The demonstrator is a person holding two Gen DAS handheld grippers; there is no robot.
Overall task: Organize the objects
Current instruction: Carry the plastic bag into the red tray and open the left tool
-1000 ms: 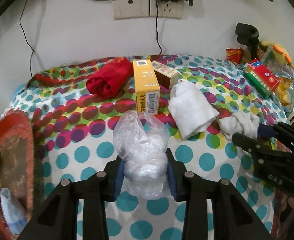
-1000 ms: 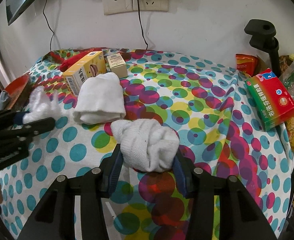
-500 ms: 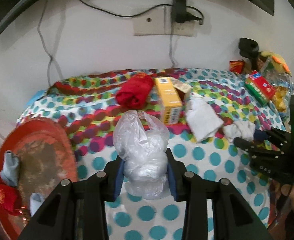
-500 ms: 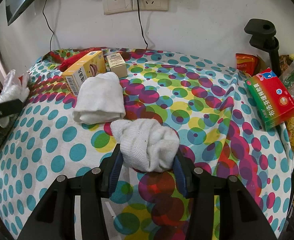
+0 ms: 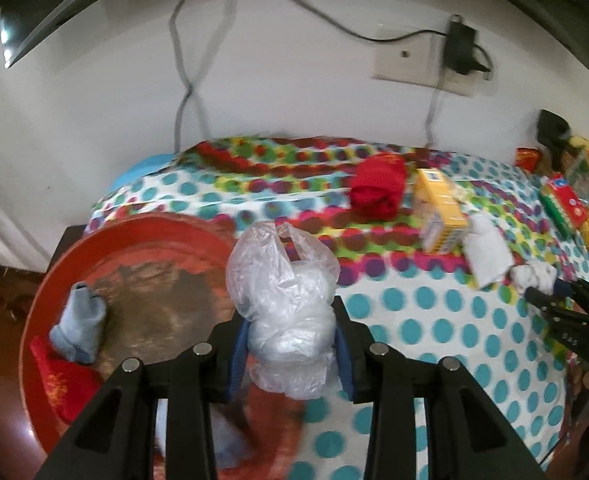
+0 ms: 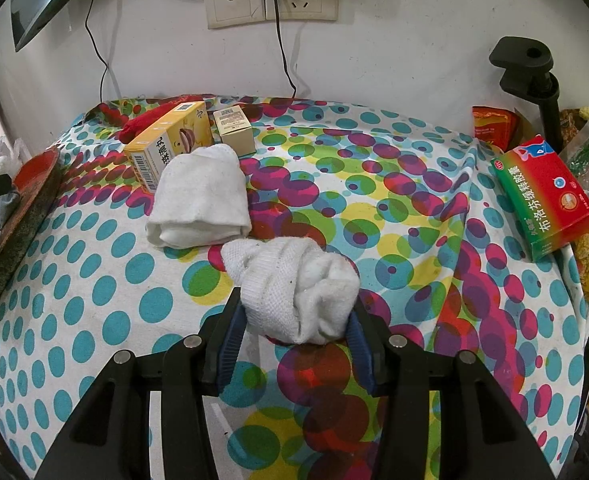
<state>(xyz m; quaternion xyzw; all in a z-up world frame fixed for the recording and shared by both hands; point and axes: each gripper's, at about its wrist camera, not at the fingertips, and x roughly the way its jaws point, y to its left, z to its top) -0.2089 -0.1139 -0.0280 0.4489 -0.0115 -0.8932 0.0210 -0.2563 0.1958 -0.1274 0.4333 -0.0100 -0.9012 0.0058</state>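
My left gripper [image 5: 290, 354] is clamped on a crumpled clear plastic bag [image 5: 282, 300], its blue pads pressed into the bundle from both sides, and the bag hangs over the near edge of the round red tray [image 5: 134, 236]. In the tray I see a rolled pale-blue sock [image 5: 79, 330] standing on the worn brown centre and a red cloth with gold print [image 5: 64, 384] against the near rim; a pale blurred thing below my fingers I cannot identify.

My right gripper [image 6: 294, 338] is closed on a balled white knitted sock [image 6: 298, 288], which sits on the dotted tablecloth [image 6: 106, 320] with the pads squeezing its sides.

The right wrist view gives what the left blurs: a folded white towel [image 6: 200, 200] just beyond the sock, leaning on a yellow carton [image 6: 168, 140], a small beige box [image 6: 234, 128] beside it, and a green-and-red medicine box [image 6: 542, 196] at the right edge. There the tray shows only edge-on at far left. The left wrist view alone shows the tray's inside and a rolled red cloth [image 5: 378, 186] fully, soft and ribbed.
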